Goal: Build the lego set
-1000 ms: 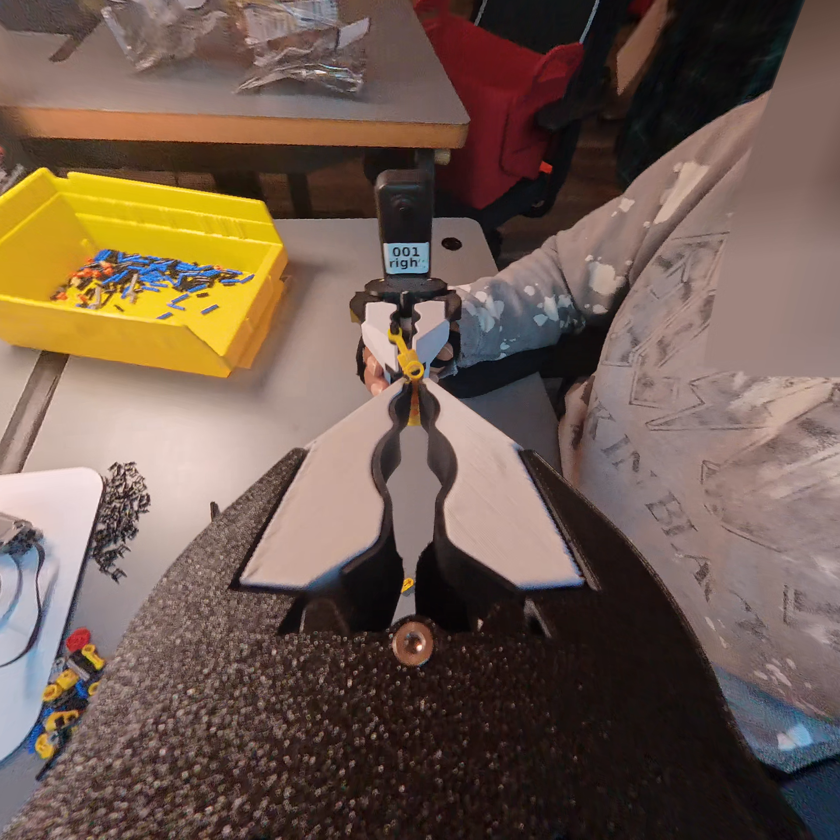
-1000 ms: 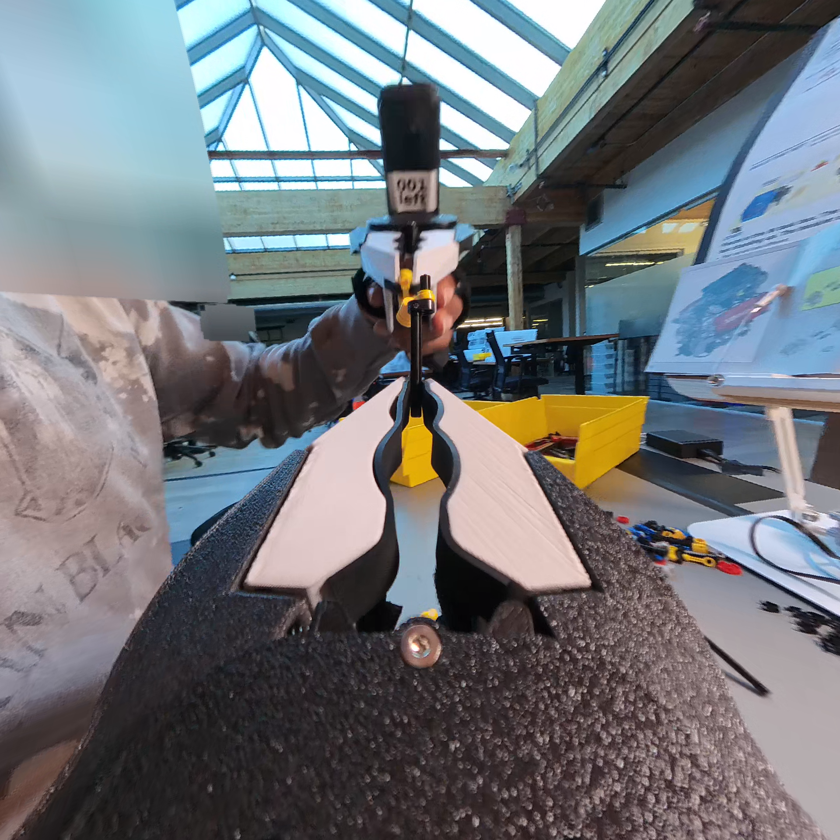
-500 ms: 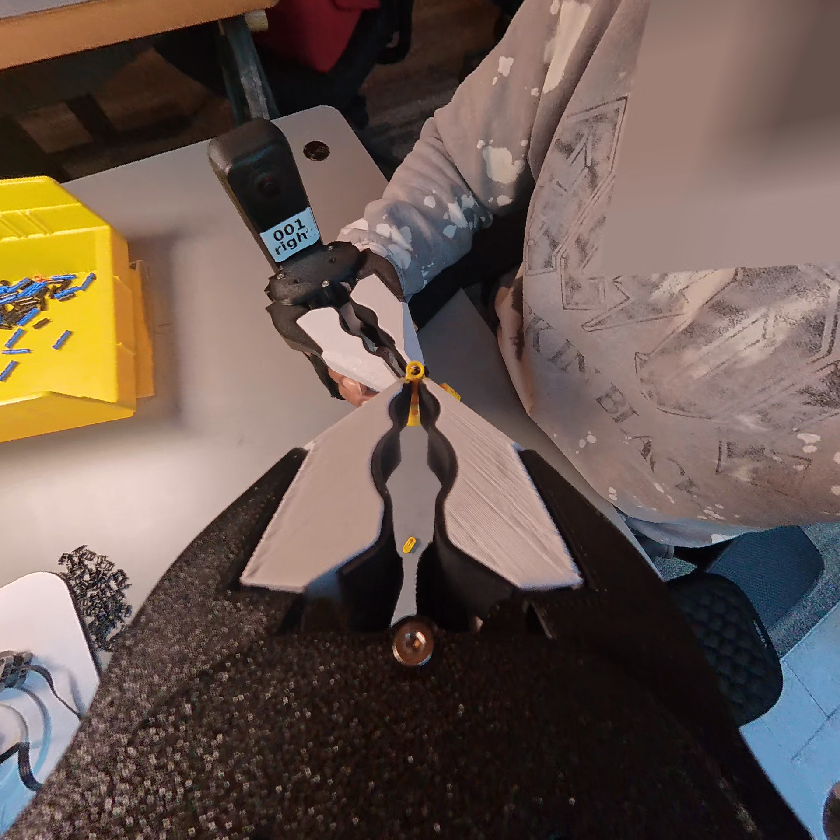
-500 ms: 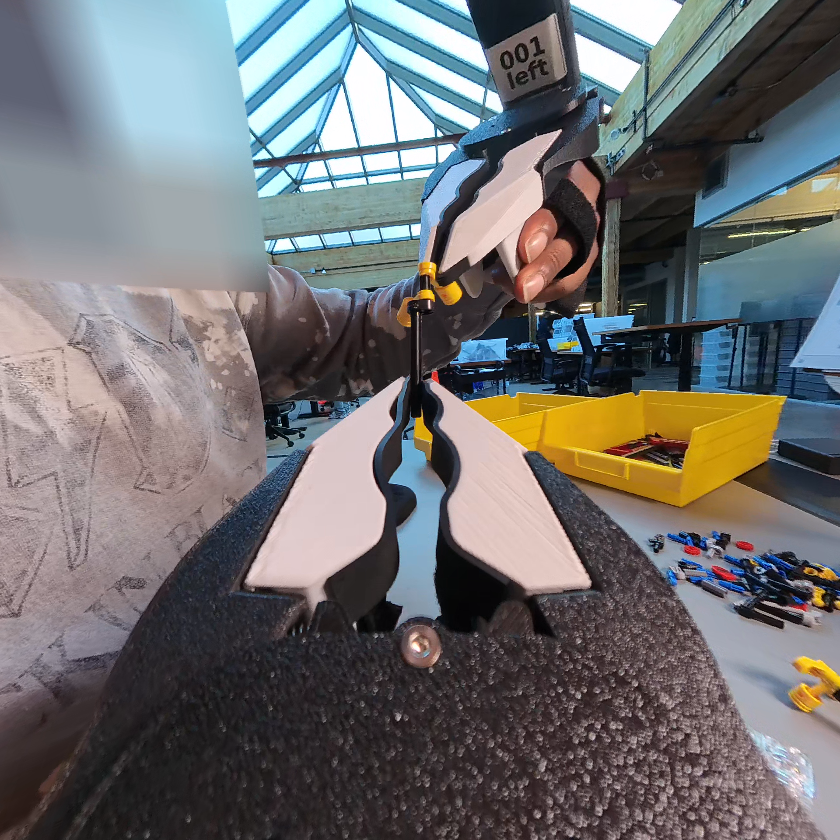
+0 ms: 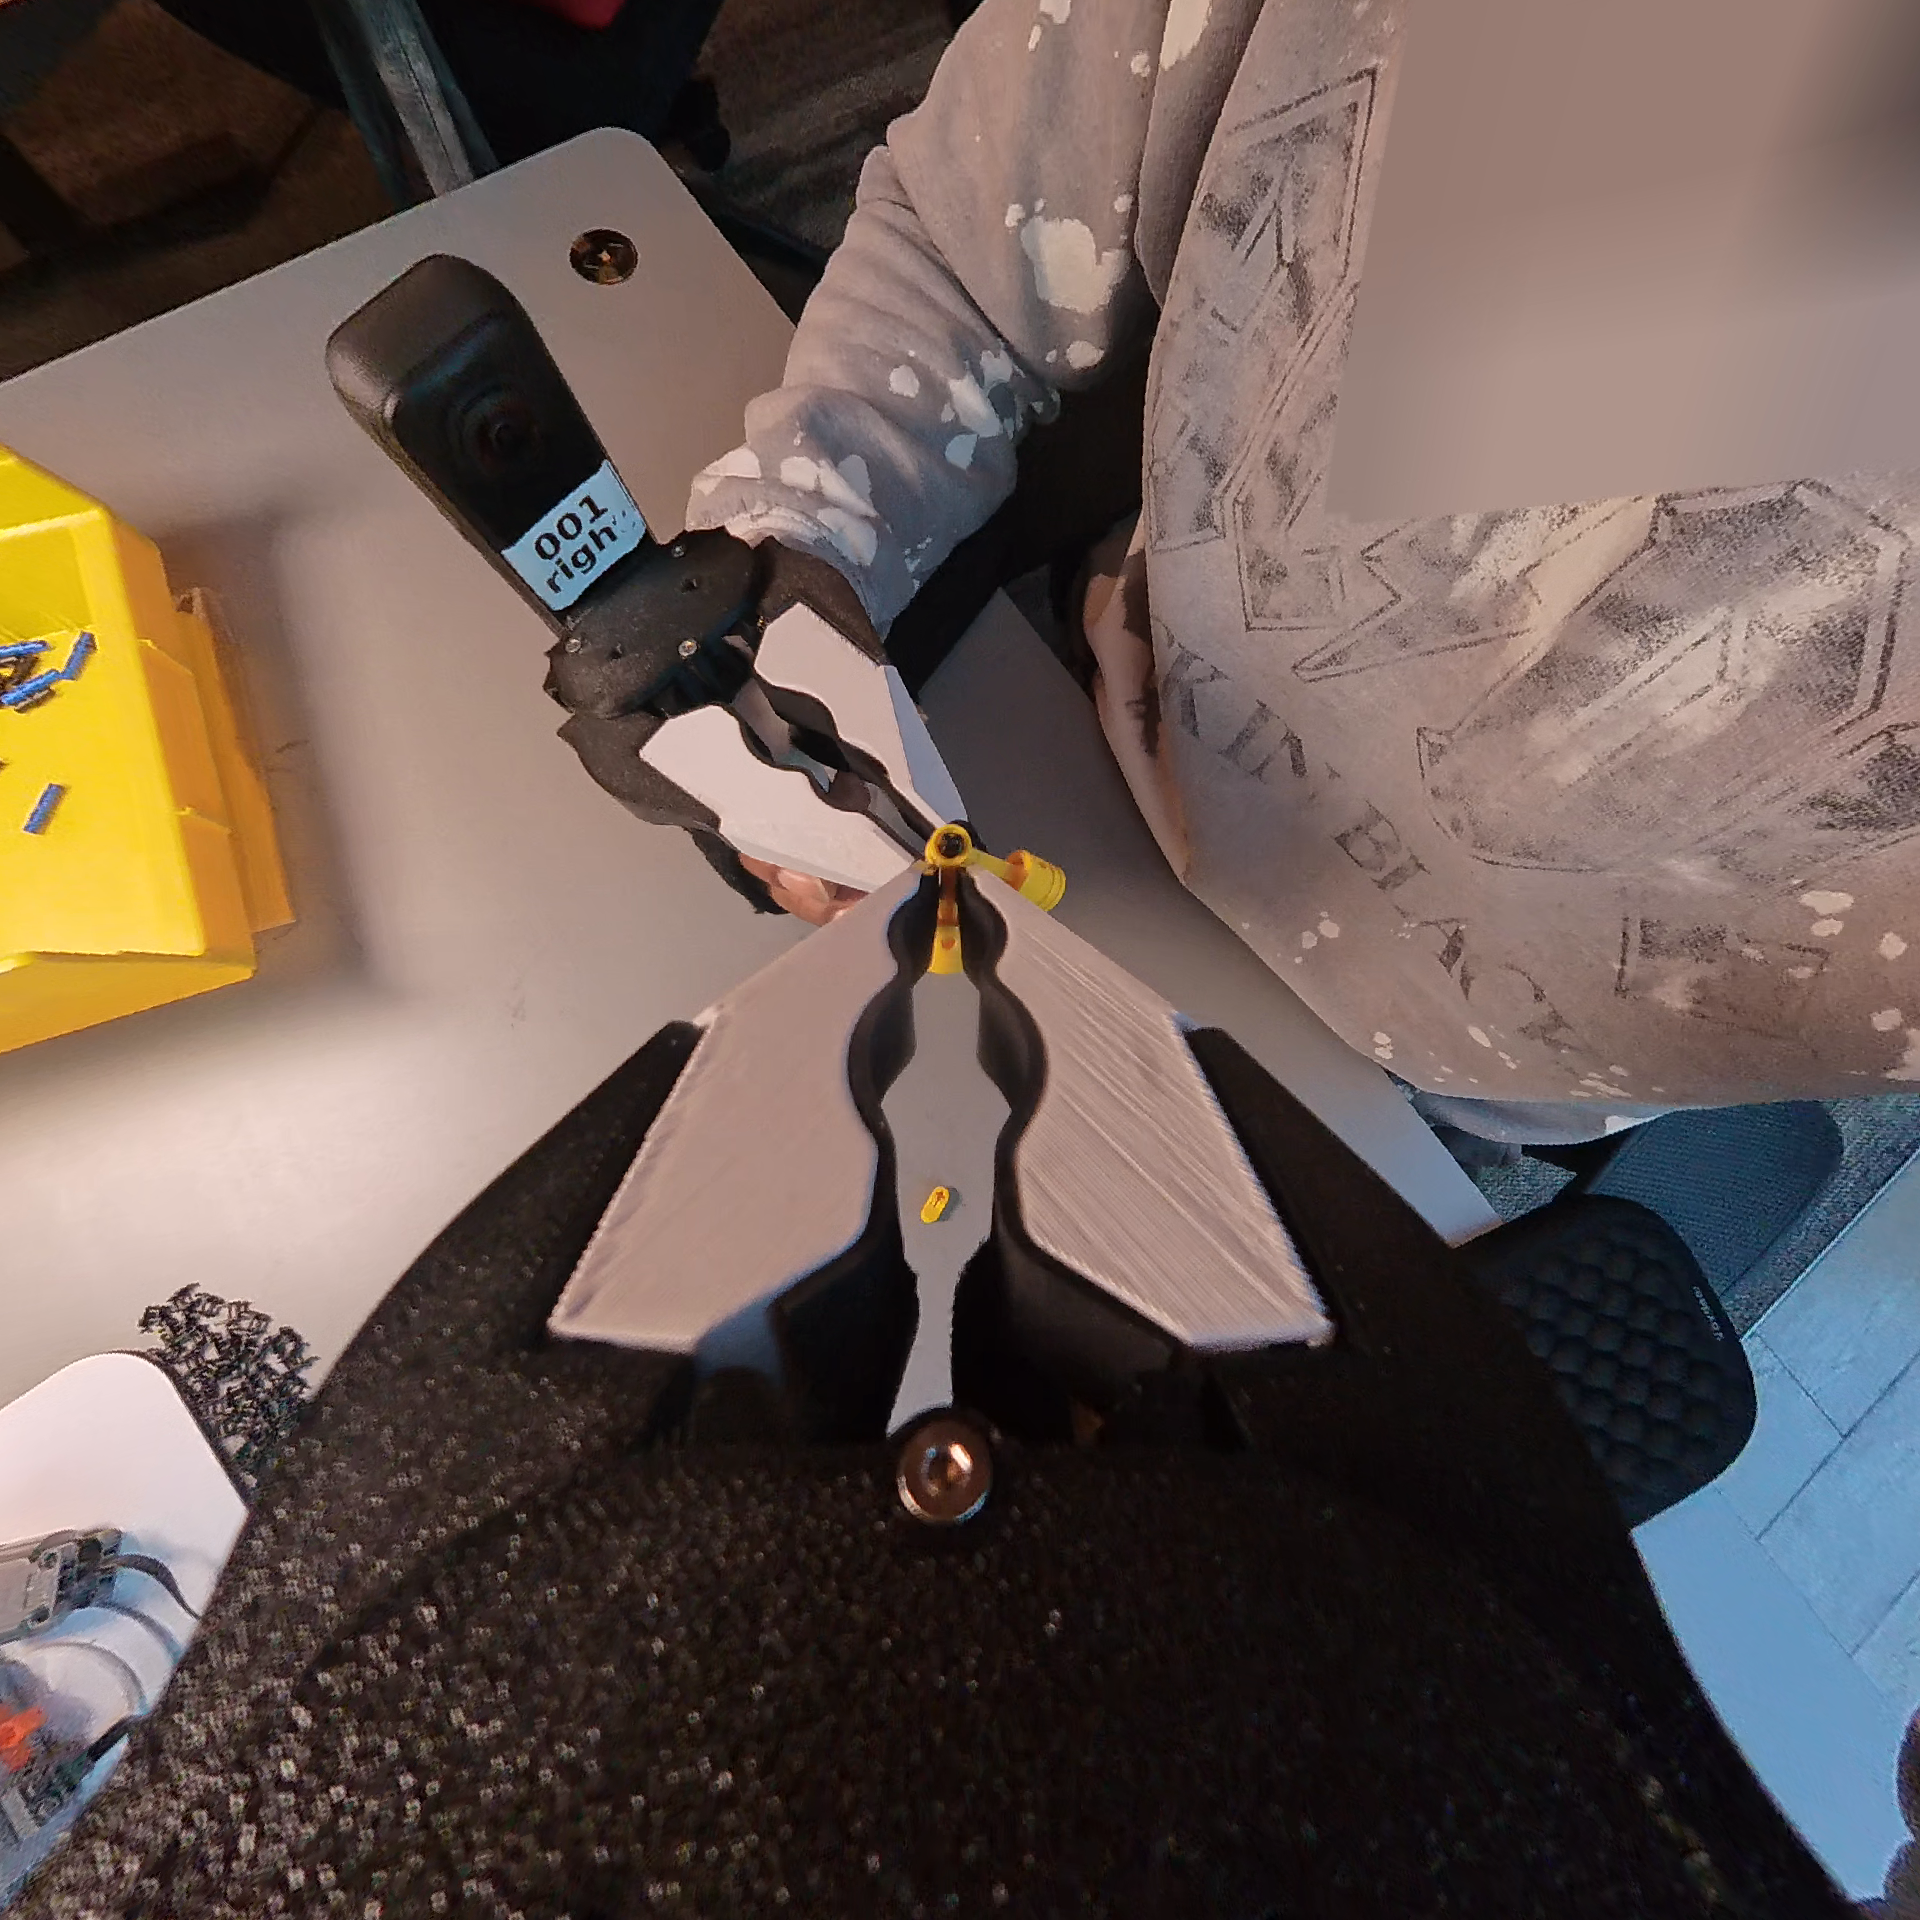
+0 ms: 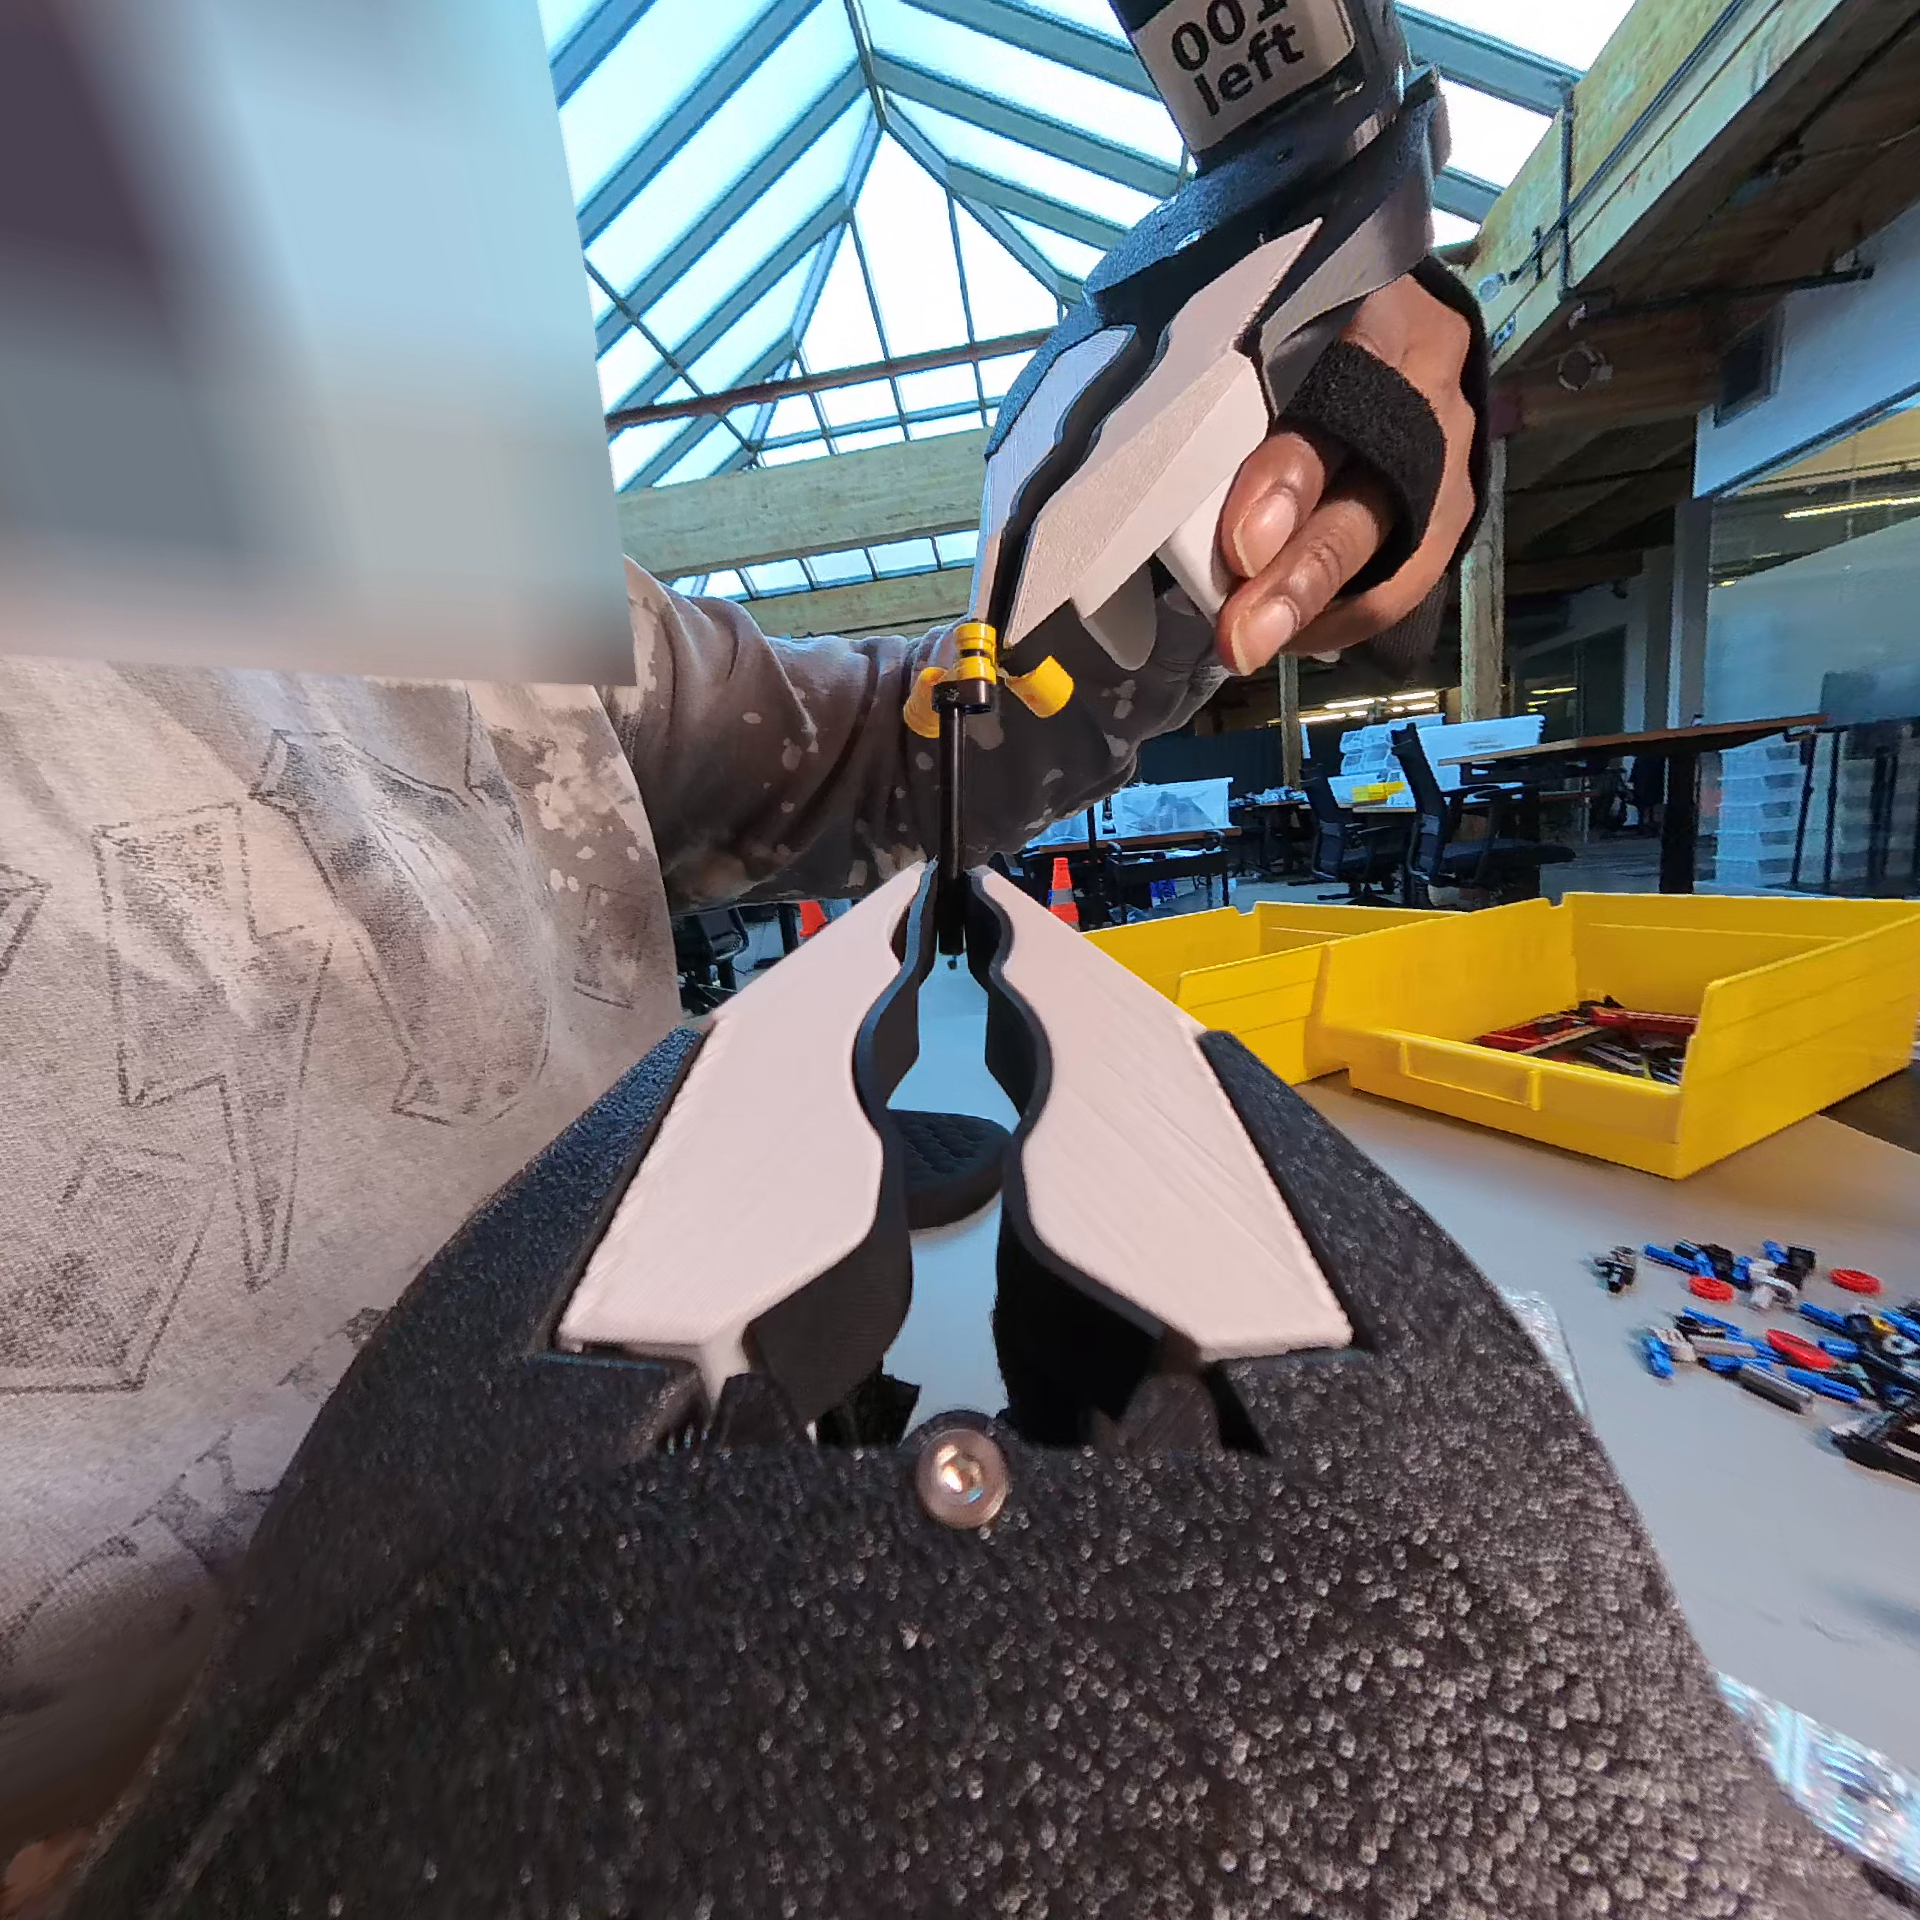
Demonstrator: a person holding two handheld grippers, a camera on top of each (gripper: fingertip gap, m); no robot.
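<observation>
At frame centre, I am pinching a yellow connector [image 5: 943, 935] in my closed left gripper [image 5: 945, 883] while my closed right gripper [image 6: 951, 894] is clamping a black axle [image 6: 952, 800] seated in it.

A glass skylight roof [image 6: 831, 239] on timber beams [image 6: 810, 509] spans distant office desks [image 6: 1621, 743].

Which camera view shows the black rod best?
The right wrist view: the black rod stands in full side profile, from the right tongs up into the yellow connector. The left wrist view looks along it, so only its end shows inside the connector.
</observation>
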